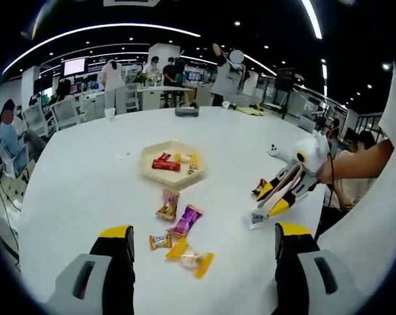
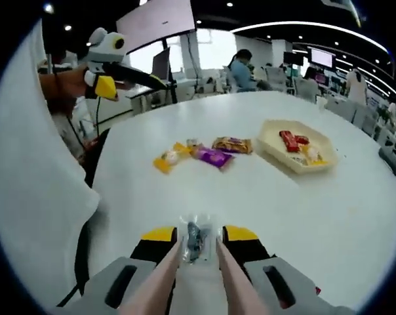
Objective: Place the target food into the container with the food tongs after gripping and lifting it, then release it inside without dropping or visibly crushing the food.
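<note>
Snacks — before tray — on table

Left gripper: jaws wide apart, yellow-tipped, nothing between them, held level above the table.

Right gripper: jaws drawn in on a pair of tongs. Seen from the left gripper view, it is angled downward, tip near the table, held in a hand with bare forearm.

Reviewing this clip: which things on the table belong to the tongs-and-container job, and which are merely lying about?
Job:
- right gripper, holding the food tongs
- clear-wrapped snack between the tong tips
- hexagonal tray, already holding sweets
- loose wrapped snacks on the white table

Lying about:
- white cup
- dark box
- left gripper, open, idle
</note>
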`<state>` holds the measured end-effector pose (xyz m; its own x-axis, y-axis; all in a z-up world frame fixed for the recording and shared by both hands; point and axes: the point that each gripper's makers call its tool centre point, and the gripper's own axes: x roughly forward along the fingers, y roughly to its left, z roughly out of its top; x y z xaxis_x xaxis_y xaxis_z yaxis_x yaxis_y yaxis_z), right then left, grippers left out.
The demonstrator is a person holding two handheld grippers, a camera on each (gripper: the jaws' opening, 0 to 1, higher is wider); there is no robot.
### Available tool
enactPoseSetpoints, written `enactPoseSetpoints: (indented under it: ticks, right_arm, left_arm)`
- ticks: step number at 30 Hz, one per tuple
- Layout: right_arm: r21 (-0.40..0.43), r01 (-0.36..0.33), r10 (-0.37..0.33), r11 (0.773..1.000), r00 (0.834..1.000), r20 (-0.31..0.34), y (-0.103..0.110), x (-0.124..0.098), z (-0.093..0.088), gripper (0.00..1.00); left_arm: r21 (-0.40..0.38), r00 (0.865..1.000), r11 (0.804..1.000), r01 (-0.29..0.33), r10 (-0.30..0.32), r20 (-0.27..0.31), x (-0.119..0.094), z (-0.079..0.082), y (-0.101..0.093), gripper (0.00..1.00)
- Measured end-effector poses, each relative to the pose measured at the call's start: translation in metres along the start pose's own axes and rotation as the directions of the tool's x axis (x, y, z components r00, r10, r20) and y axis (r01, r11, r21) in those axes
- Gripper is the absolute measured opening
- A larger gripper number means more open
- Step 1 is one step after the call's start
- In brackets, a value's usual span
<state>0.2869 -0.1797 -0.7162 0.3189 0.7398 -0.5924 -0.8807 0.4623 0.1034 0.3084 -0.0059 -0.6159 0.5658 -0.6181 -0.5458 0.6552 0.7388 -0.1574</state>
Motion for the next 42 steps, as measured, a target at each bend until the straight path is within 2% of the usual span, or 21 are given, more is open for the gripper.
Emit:
enactPoseSetpoints:
  ticks: [1, 6, 12, 15, 17, 20, 23, 26, 28, 31, 37, 39, 40, 41, 42]
  right_arm:
    - [-0.005, -0.001, 0.001, 1.0, 1.0, 0.015, 0.002, 0.0, 0.005, 0.27]
    - [-0.093, 0.007, -0.008, 0.996, 1.0, -0.008, 0.01, 0.008, 0.006, 0.27]
    - [-0.141, 0.04, -0.047, 0.989, 0.998, -0.044, 0.021, 0.018, -0.007, 0.27]
    - [-0.148, 0.069, -0.076, 0.987, 0.996, -0.04, 0.017, 0.017, -0.006, 0.28]
    - [-0.194, 0.096, -0.113, 0.976, 0.991, -0.076, 0.01, 0.017, -0.012, 0.28]
    - [-0.178, 0.091, -0.104, 0.98, 0.993, -0.064, 0.012, 0.016, -0.01, 0.28]
    - [-0.21, 0.104, -0.122, 0.972, 0.99, -0.075, 0.009, 0.018, -0.012, 0.28]
    - [-0.165, 0.147, -0.16, 0.975, 0.985, -0.07, -0.004, 0.019, -0.013, 0.27]
    - [-0.093, 0.17, -0.176, 0.981, 0.983, -0.061, -0.011, 0.019, -0.012, 0.27]
    - [-0.096, 0.178, -0.185, 0.979, 0.98, -0.069, -0.017, 0.019, -0.013, 0.24]
    - [-0.015, 0.196, -0.197, 0.98, 0.975, -0.1, -0.027, 0.02, -0.012, 0.18]
    - [0.066, 0.178, -0.171, 0.982, 0.98, -0.096, -0.026, 0.02, -0.011, 0.17]
    - [0.101, 0.188, -0.18, 0.977, 0.98, -0.079, -0.029, 0.019, -0.01, 0.17]
    - [0.154, 0.169, -0.161, 0.973, 0.985, -0.065, -0.027, 0.02, -0.009, 0.17]
    - [0.218, 0.182, -0.179, 0.959, 0.983, -0.031, -0.033, 0.017, -0.005, 0.17]
  left_arm:
    - [-0.001, 1.0, 1.0, -0.004, 0.004, 0.003, -0.001, 0.0, 0.002, 0.89]
    - [-0.024, 1.0, 0.999, -0.028, 0.029, 0.006, -0.006, -0.006, 0.008, 0.88]
    - [-0.036, 0.999, 0.999, -0.033, 0.032, -0.007, -0.009, -0.013, 0.005, 0.88]
    - [-0.039, 0.999, 0.999, -0.036, 0.036, -0.005, -0.01, -0.013, 0.007, 0.88]
    - [-0.04, 0.999, 0.999, -0.034, 0.034, -0.004, -0.009, -0.012, 0.007, 0.88]
    - [-0.036, 1.0, 0.999, -0.031, 0.031, -0.004, -0.008, -0.011, 0.006, 0.88]
    - [-0.032, 1.0, 0.999, -0.028, 0.028, -0.003, -0.008, -0.009, 0.005, 0.88]
    - [-0.028, 1.0, 0.999, -0.029, 0.029, -0.004, -0.008, -0.009, 0.006, 0.88]
    - [-0.028, 1.0, 0.999, -0.03, 0.03, -0.003, -0.009, -0.009, 0.007, 0.88]
    - [-0.032, 0.999, 0.999, -0.036, 0.036, -0.001, -0.01, -0.008, 0.009, 0.88]
    - [-0.034, 0.999, 0.999, -0.041, 0.041, -0.001, -0.01, -0.008, 0.01, 0.88]
    - [-0.037, 0.999, 0.998, -0.041, 0.041, 0.003, -0.01, -0.008, 0.01, 0.88]
    - [-0.037, 0.999, 0.998, -0.041, 0.041, 0.003, -0.01, -0.008, 0.011, 0.88]
    - [-0.038, 0.999, 0.998, -0.042, 0.042, 0.004, -0.01, -0.007, 0.011, 0.88]
    - [-0.039, 0.999, 0.998, -0.044, 0.044, 0.006, -0.01, -0.007, 0.011, 0.88]
